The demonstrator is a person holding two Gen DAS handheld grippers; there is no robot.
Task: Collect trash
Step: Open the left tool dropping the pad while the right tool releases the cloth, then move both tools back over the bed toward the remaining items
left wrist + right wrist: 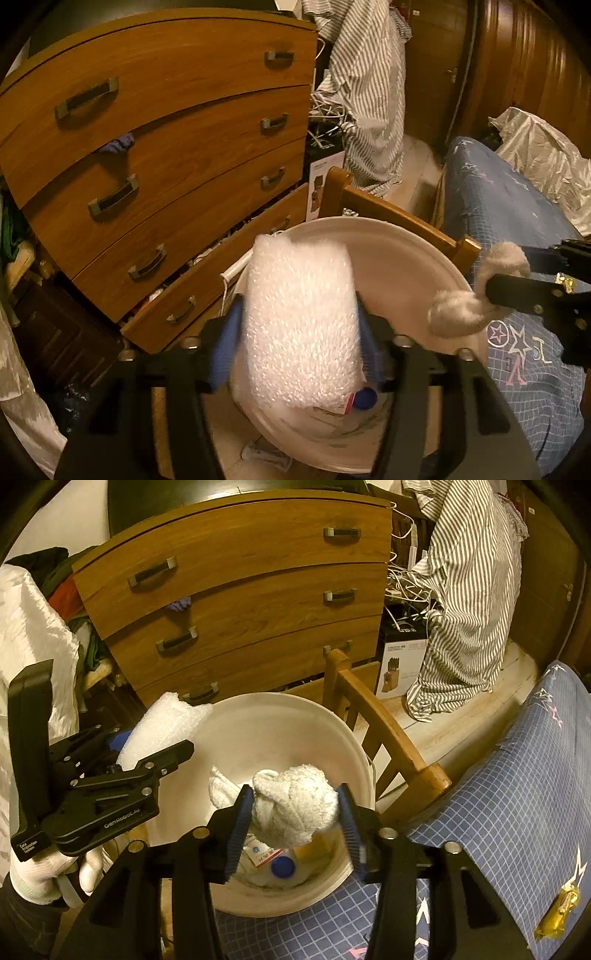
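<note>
Cluttered bedroom floor, with a white bucket [354,746] as the landmark, standing in front of a wooden chest of drawers [258,602]. Over the bucket's open mouth, the right gripper [295,808] is clenched on a knotted white cloth wad [295,805], its blue-padded fingers [240,823] pressing either side. At the bucket's left rim, the left gripper [301,328] is clamped around a roll of bubble wrap [299,321], held above the rim. Down inside the bucket lies a bottle with a blue cap [283,866] among paper scraps. Just right of the bucket stands a wooden chair back [384,734], and beyond that a blue star-patterned cover [517,794] with a yellow wrapper [557,910] lying on it. Behind the bucket to the right, a striped shirt [469,602] hangs over tangled white cables.
</note>
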